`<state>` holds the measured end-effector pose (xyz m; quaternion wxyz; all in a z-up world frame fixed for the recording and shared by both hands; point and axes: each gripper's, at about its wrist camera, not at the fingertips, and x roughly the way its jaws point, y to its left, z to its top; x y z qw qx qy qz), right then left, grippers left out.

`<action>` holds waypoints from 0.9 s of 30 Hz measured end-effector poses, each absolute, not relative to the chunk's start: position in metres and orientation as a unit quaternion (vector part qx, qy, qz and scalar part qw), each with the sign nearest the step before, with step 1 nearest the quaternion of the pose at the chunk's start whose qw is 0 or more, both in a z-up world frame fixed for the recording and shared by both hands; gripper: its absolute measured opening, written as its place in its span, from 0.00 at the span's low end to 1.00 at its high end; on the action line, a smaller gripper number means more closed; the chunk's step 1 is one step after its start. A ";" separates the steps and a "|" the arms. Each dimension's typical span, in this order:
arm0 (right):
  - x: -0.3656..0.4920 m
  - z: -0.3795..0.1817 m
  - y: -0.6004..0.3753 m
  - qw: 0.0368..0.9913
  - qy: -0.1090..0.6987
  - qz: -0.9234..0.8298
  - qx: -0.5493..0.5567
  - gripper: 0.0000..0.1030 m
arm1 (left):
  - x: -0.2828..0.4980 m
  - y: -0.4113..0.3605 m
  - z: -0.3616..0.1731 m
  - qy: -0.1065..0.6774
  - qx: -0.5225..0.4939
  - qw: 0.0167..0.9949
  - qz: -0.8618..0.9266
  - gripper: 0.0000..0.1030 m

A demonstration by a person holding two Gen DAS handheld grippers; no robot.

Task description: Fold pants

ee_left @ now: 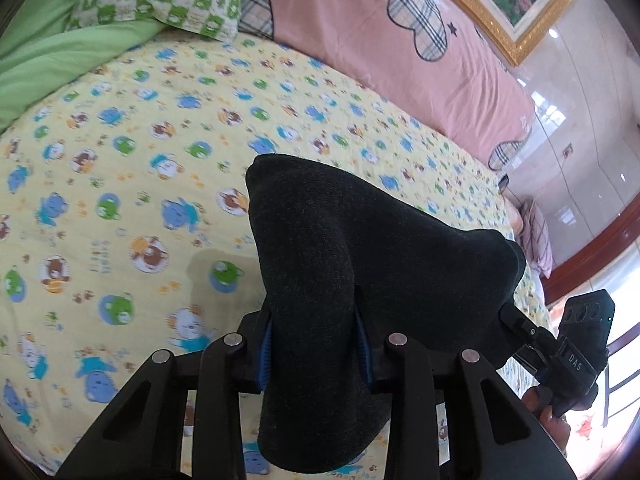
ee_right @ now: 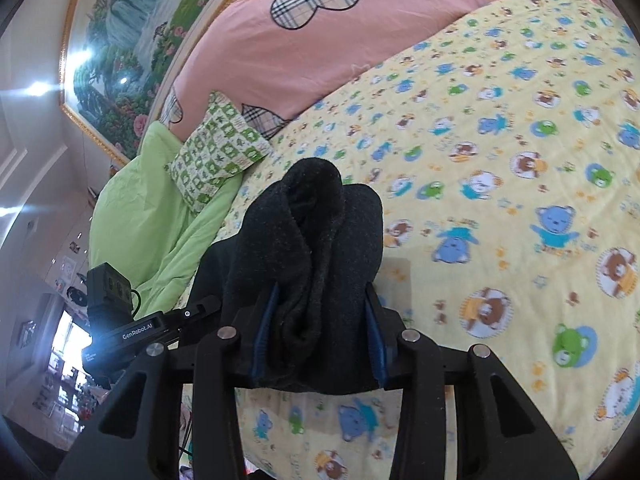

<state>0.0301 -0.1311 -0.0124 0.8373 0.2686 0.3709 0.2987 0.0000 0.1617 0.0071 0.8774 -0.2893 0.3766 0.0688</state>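
The pants (ee_left: 320, 264) are dark grey knit fabric, lifted above the yellow bear-print bed sheet (ee_left: 120, 160). My left gripper (ee_left: 316, 344) is shut on a bunched fold of them, which drapes over and below the fingers. My right gripper (ee_right: 320, 336) is shut on another bunched part of the pants (ee_right: 316, 240), with folds standing up between its blue pads (ee_right: 376, 344). The right gripper (ee_left: 576, 344) also shows at the lower right of the left wrist view, and the left gripper (ee_right: 132, 328) at the lower left of the right wrist view. The cloth spans between them.
A pink quilt with plaid hearts (ee_left: 400, 40) lies along the far side of the bed. A green checked pillow (ee_right: 220, 152) and a light green blanket (ee_right: 160, 208) sit at one end. A gold-framed painting (ee_right: 132, 40) hangs on the wall behind.
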 end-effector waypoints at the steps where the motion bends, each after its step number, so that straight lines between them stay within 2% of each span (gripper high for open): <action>1: 0.032 -0.012 -0.126 0.835 0.372 0.304 0.268 0.41 | -0.005 0.168 0.009 0.373 -0.292 0.877 0.076 0.32; 10: 0.060 -0.010 -0.066 0.821 0.390 0.335 0.250 0.41 | -0.026 0.217 0.017 0.355 -0.297 0.877 0.128 0.32; 27: 0.119 -0.016 0.015 0.812 0.400 0.359 0.227 0.41 | -0.012 0.283 0.016 0.340 -0.282 0.875 0.196 0.32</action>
